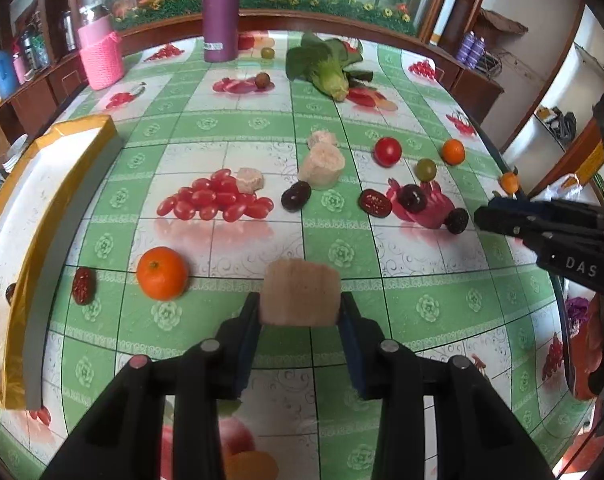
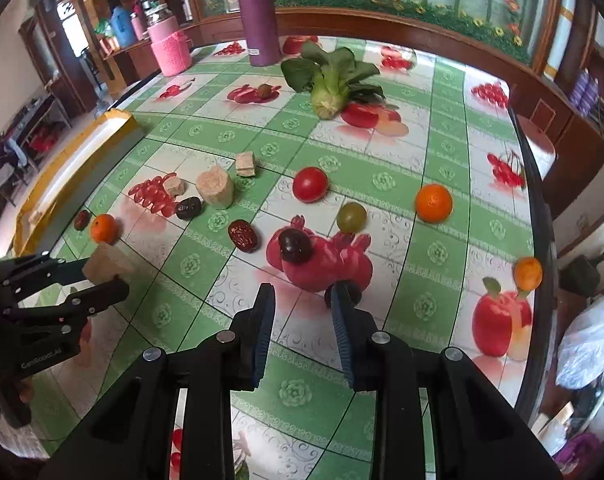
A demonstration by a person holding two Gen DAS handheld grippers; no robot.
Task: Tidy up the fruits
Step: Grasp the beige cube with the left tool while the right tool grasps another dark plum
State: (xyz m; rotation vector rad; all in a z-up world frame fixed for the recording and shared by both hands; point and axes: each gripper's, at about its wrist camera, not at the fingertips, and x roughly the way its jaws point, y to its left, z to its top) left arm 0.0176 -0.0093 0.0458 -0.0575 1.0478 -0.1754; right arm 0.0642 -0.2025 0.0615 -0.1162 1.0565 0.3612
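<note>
My left gripper (image 1: 301, 308) is shut on a tan spongy block (image 1: 301, 294) and holds it above the tablecloth; it also shows in the right wrist view (image 2: 106, 266). An orange (image 1: 162, 273) and a red date (image 1: 83, 286) lie to its left, beside the gold-edged white tray (image 1: 66, 168). My right gripper (image 2: 302, 300) is open and empty, low over the cloth, with a dark plum (image 2: 296, 245) just ahead and a dark fruit (image 2: 352, 290) by its right finger. A tomato (image 2: 310, 184), a green grape (image 2: 351, 217), an orange (image 2: 433, 203) and a red date (image 2: 243, 235) lie beyond.
More tan blocks (image 1: 322, 166) and a dark date (image 1: 296, 196) lie mid-table. A bok choy (image 1: 326, 66), a purple bottle (image 1: 221, 12) and a pink cup (image 1: 101, 56) stand at the back. A small orange (image 2: 528, 273) sits at the right table edge.
</note>
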